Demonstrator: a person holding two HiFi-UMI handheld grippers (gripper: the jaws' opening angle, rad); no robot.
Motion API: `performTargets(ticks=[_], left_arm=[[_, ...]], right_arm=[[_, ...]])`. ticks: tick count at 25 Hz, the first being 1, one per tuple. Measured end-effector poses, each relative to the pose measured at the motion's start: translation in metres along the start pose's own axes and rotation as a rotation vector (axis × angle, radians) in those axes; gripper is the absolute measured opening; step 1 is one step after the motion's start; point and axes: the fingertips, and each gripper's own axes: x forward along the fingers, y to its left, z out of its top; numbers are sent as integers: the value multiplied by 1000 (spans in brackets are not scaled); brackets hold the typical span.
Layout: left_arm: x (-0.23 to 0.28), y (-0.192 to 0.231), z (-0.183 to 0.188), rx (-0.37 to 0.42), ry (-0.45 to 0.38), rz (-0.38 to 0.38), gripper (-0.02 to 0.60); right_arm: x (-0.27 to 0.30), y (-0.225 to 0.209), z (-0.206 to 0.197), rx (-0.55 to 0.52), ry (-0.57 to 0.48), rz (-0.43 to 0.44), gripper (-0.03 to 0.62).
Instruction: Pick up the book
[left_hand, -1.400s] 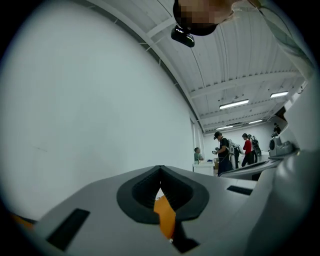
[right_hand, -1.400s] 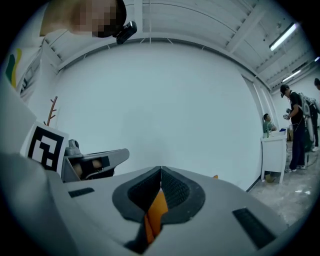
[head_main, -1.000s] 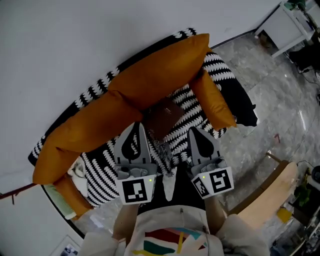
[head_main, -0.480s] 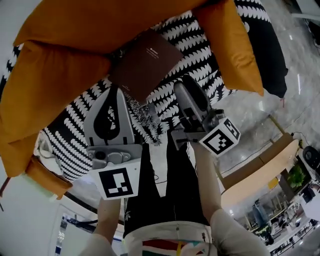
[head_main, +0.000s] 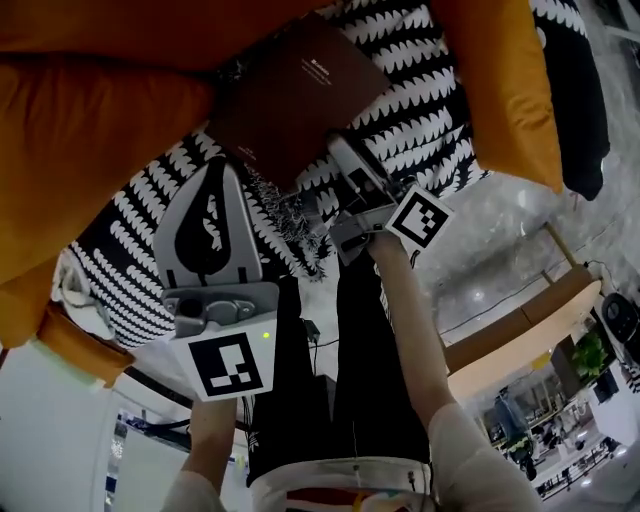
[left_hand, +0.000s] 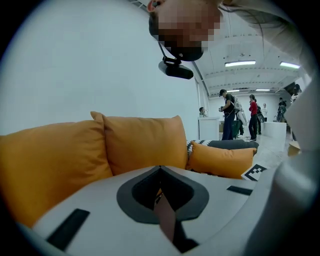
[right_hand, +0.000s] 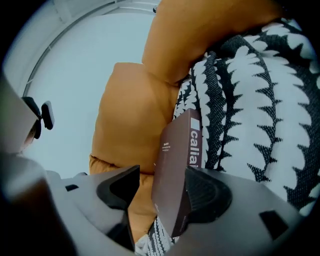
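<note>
The orange back cushions (head_main: 90, 130) wall off the far side of the sofa seat; the dark brown hardcover book (head_main: 300, 95) lies with its far edge at their foot, so nothing passes behind it. An orange side cushion (head_main: 500, 80) closes the seat's right end. The black-and-white patterned throw (head_main: 420, 110) between book and side cushion is bare. The front edge of the seat is open.

The right gripper (head_main: 338, 150) enters from there, jaws opening, with the book's near edge between them. Free gap remains at one jaw.

The left gripper (head_main: 214, 168) stands over bare throw beside the book.
</note>
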Motion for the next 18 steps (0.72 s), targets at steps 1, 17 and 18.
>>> performTargets(ticks=[1, 17, 18], left_arm=[[1, 3, 0, 3, -1, 6, -5], [1, 15, -17, -10, 24, 0, -5], [1, 15, -20, -9, 30, -1, -6]], right_arm=[[1, -6, 0, 9, 6, -11, 278], [39, -44, -20, 119, 212, -77, 218], [40, -47, -21, 138, 219, -92, 195]])
